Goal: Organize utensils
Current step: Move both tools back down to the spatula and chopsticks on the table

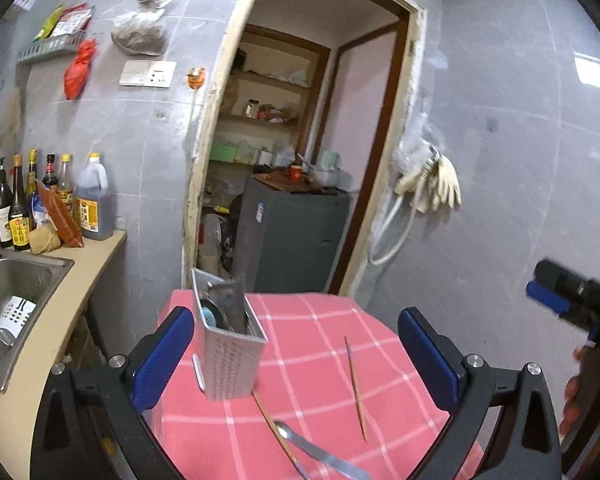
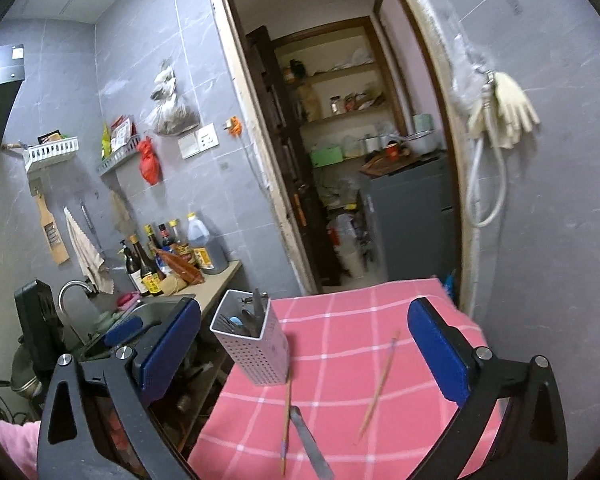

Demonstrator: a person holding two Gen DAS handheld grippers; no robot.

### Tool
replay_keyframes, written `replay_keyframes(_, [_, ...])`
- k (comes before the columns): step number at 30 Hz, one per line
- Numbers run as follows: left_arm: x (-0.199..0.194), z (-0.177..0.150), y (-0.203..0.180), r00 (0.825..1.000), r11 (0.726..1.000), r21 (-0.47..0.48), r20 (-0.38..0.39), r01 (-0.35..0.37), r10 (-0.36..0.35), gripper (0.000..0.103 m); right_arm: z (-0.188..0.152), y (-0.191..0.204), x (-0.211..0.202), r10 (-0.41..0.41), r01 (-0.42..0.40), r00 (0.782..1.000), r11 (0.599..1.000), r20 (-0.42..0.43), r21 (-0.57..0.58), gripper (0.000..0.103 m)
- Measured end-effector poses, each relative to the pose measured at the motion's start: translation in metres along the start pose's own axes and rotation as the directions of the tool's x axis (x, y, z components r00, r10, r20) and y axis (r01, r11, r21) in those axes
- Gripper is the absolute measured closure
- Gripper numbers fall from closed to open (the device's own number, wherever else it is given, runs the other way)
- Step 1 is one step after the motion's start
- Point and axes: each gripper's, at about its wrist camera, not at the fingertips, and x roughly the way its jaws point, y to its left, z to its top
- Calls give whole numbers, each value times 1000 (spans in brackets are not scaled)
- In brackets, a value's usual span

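Note:
A perforated metal utensil holder (image 1: 232, 356) (image 2: 260, 356) stands upright on the pink checked tablecloth (image 1: 332, 320) (image 2: 340, 340), with several dark-handled utensils in it. One wooden chopstick (image 1: 356, 388) (image 2: 380, 384) lies alone on the cloth. A second chopstick (image 1: 276, 428) (image 2: 286, 420) lies by the holder's base, crossed by a metal spoon (image 1: 320, 456) (image 2: 308, 440). My left gripper (image 1: 296, 320) is open above the near edge, with its left finger beside the holder and nothing held. My right gripper (image 2: 306, 308) is also open and empty; it shows at the right edge (image 1: 556, 292) in the left wrist view.
A steel sink (image 1: 16, 280) and sauce bottles (image 1: 20, 208) fill the counter to the left of the table. Behind the table a doorway opens onto shelves and a grey cabinet (image 1: 292, 236). Gloves (image 1: 436, 188) hang on the right wall. A hand (image 1: 580, 392) holds the right gripper.

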Motion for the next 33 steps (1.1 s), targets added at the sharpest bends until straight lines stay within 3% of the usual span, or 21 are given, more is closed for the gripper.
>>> replay_keyframes(5, [-12, -14, -13, 998, 999, -19, -62, 32, -33, 0, 4, -14, -41, -51, 51, 999, 999, 0, -17, 1])
replay_keyframes(11, [-11, -38, -16, 990, 999, -31, -140, 23, -28, 0, -15, -37, -56, -99, 97, 993, 995, -70, -32, 1])
replay_keyframes(22, [21, -79, -11, 962, 998, -47, -272, -50, 35, 0, -83, -69, -9, -64, 62, 964, 998, -260, -17, 1])
replay_keyframes(33, [73, -101, 8, 929, 985, -124, -363, -124, 71, 0, -112, -92, 48, 7, -4, 929, 1000, -371, 9, 1])
